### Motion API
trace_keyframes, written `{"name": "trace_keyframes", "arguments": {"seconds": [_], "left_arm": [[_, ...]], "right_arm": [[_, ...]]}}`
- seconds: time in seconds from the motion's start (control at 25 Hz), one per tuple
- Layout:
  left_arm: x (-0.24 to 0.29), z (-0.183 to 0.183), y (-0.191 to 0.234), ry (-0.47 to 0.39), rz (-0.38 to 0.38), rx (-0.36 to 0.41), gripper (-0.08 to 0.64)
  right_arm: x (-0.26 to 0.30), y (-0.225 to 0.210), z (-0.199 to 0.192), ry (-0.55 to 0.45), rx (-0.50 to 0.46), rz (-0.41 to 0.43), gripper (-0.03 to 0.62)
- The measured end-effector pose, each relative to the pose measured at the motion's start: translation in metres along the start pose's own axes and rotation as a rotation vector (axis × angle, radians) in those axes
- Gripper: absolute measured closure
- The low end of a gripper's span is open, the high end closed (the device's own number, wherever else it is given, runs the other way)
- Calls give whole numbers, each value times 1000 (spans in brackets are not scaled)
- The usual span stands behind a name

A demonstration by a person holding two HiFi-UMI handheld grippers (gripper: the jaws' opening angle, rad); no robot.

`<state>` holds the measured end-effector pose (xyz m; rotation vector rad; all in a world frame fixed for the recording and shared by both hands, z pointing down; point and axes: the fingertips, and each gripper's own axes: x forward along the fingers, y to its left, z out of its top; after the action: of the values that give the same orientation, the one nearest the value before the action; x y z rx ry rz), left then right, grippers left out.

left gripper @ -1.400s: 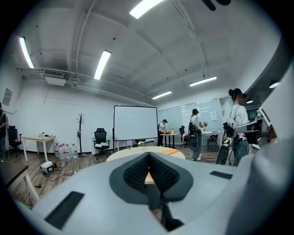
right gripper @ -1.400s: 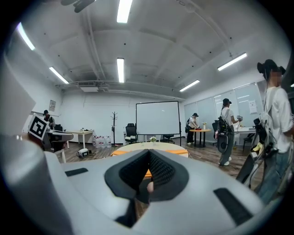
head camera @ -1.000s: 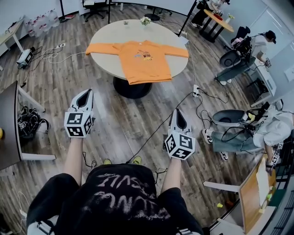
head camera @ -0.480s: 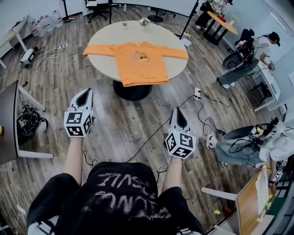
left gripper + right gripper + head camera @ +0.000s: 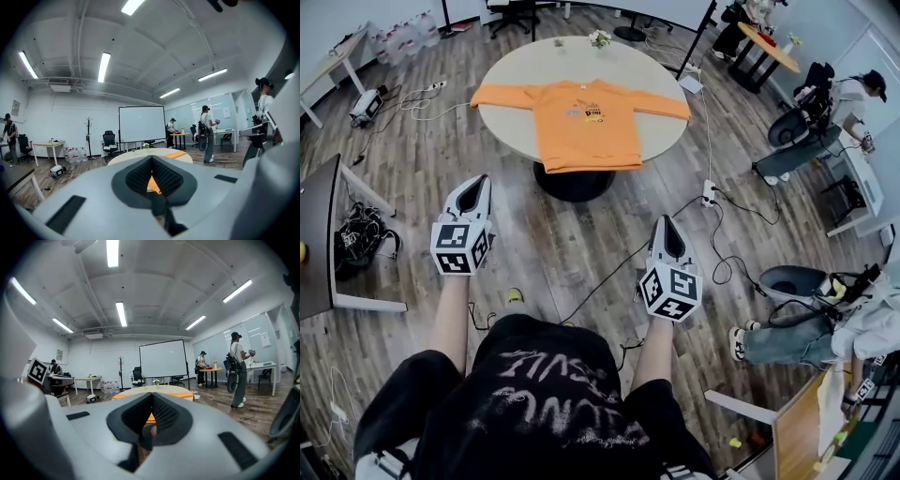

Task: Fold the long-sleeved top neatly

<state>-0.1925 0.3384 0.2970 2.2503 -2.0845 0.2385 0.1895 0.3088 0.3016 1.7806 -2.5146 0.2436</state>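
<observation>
Orange long-sleeved top [image 5: 584,122] spread flat on round worktop [image 5: 517,73], far centre. Sleeves stretched out left and right, hem at near edge. Small flower pot [image 5: 599,38] at worktop's far edge. Left gripper [image 5: 474,190] and right gripper [image 5: 666,234] over wooden floor [image 5: 562,253], well apart from worktop, pointing toward it. Both sets of jaws pressed together, nothing between them.
</observation>
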Motion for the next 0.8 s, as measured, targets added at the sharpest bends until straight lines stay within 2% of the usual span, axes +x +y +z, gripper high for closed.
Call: {"name": "trace_keyframes", "arguments": {"seconds": [0.12, 0.28, 0.44, 0.8], "left_arm": [[6, 3, -2, -5, 10, 8, 551], [21, 1, 2, -6, 19, 3, 546], [42, -7, 10, 5, 18, -19, 469], [114, -24, 48, 28, 29, -59, 457]], "right_arm": [[8, -5, 1, -5, 0, 9, 586], [29, -6, -1, -3, -7, 30, 553], [55, -7, -4, 8, -15, 43, 508], [136, -6, -9, 33, -30, 37, 479]]}}
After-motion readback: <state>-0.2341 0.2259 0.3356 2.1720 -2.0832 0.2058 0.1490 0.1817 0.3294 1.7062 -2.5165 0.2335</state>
